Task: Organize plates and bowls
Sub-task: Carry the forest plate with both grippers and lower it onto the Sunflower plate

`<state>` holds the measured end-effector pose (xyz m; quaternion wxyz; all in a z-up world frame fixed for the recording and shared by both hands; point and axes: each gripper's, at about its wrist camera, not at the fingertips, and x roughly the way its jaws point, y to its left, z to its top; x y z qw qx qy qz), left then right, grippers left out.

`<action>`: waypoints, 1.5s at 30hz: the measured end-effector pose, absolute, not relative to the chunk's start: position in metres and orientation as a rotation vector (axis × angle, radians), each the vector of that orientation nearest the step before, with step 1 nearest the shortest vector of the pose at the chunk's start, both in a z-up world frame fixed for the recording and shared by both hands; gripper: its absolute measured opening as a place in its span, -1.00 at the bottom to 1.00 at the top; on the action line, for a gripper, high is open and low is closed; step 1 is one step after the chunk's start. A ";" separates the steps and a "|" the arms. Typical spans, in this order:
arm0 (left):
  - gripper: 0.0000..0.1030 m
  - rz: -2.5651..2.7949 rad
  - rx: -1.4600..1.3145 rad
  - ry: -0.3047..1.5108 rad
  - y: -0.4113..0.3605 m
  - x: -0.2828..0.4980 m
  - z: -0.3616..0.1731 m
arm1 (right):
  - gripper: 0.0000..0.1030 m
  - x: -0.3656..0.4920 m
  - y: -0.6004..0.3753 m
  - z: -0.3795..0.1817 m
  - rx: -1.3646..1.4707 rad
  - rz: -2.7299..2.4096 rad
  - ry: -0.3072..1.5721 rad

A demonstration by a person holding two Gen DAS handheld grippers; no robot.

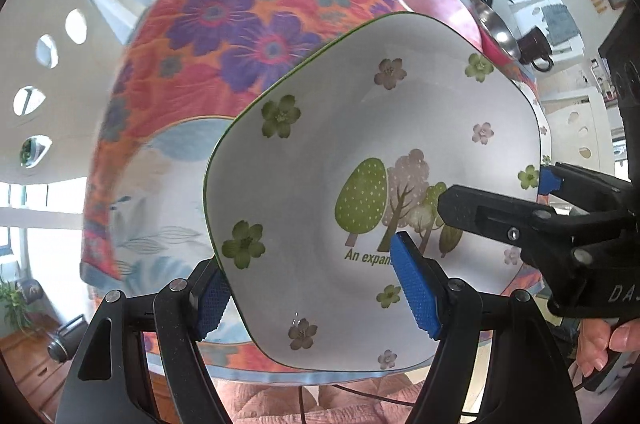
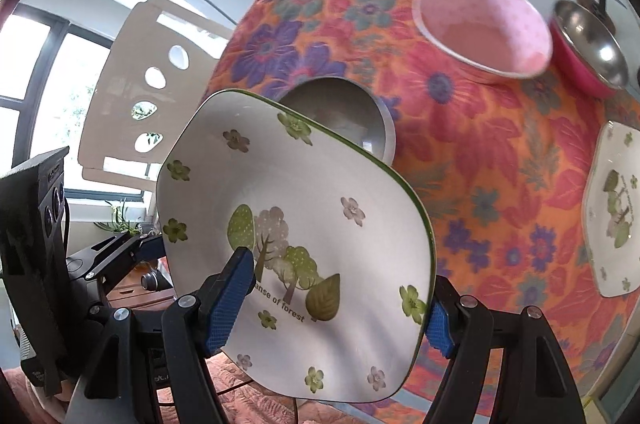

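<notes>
A square white plate (image 1: 320, 152) with a green rim, flowers and a tree print hangs tilted above the floral tablecloth (image 1: 240, 36), held by both grippers. My left gripper (image 1: 308, 264) is shut on its near edge, one blue pad on top of the plate and the other under the rim. My right gripper (image 1: 496, 190) clamps the right edge the same way. In the right wrist view the same plate (image 2: 312, 184) fills the middle, with my right gripper (image 2: 340, 284) shut across its near rim. The left gripper (image 2: 120, 252) holds the plate's left side there.
On the cloth stand a pink bowl (image 2: 484, 28), a steel bowl with a pink outside (image 2: 588, 44), a grey bowl (image 2: 340, 116) partly behind the held plate, and a matching plate (image 2: 612, 212) at the right. A blue-patterned plate (image 1: 168, 192) lies left. White chairs (image 2: 132, 96) stand around the table.
</notes>
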<state>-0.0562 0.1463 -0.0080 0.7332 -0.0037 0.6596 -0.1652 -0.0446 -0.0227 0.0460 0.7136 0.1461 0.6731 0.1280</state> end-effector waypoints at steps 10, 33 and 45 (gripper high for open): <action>0.39 -0.304 -0.052 1.429 0.222 -0.046 -0.009 | 0.45 -0.029 0.052 0.041 0.302 0.334 1.498; 0.39 -0.265 -0.095 1.513 0.275 -0.041 -0.068 | 0.45 -0.014 0.112 -0.031 0.332 0.330 1.648; 0.39 -0.260 -0.075 1.526 0.269 -0.035 -0.079 | 0.44 -0.013 0.102 -0.052 0.402 0.294 1.673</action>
